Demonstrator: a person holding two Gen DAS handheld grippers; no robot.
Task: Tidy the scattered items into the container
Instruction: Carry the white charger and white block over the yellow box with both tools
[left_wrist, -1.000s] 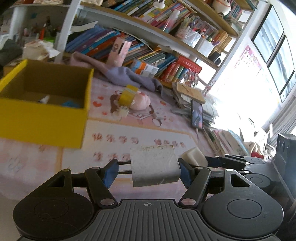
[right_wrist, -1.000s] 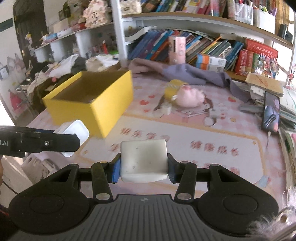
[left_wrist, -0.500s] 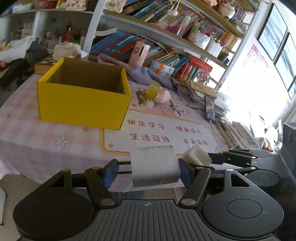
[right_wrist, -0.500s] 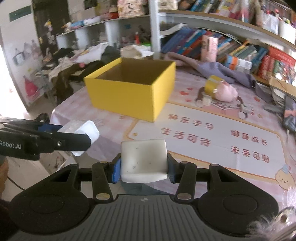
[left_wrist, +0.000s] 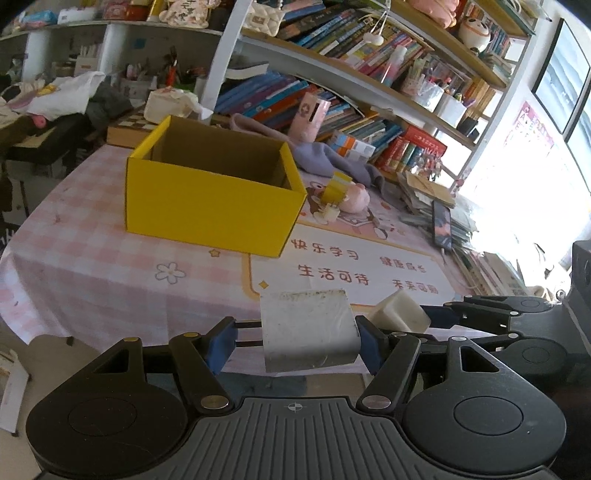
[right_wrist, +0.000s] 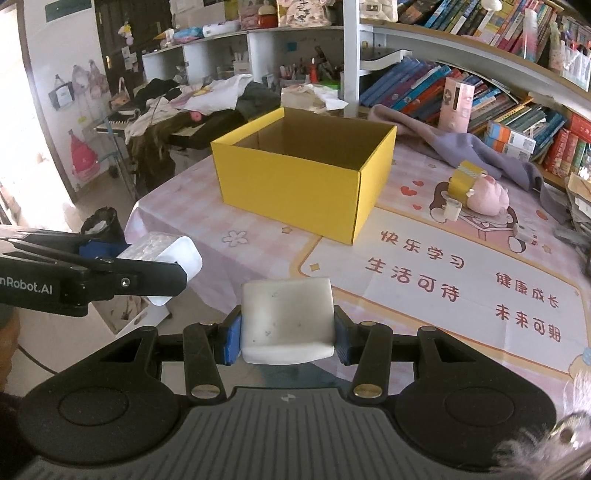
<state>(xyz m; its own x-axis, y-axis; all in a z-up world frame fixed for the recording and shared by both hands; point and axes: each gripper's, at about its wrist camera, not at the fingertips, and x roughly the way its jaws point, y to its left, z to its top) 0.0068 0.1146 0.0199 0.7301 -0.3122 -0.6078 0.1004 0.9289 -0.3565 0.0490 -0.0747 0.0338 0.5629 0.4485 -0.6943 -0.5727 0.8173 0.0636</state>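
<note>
A scuffed white block (right_wrist: 288, 319), seemingly light and stiff, sat pinched by its flat sides in the right gripper (right_wrist: 287, 334), the left gripper (left_wrist: 297, 341) clamping a grey block (left_wrist: 308, 328), the yellow box (right_wrist: 306, 181) ahead, well apart.

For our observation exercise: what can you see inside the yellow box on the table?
Inside the yellow box, only bare brown inner walls show in both views. Its floor is hidden by the near walls, so whether anything lies inside cannot be told.

black ribbed claw (left_wrist: 295, 338) body, blue pads (left_wrist: 221, 341), brass screws.
</note>
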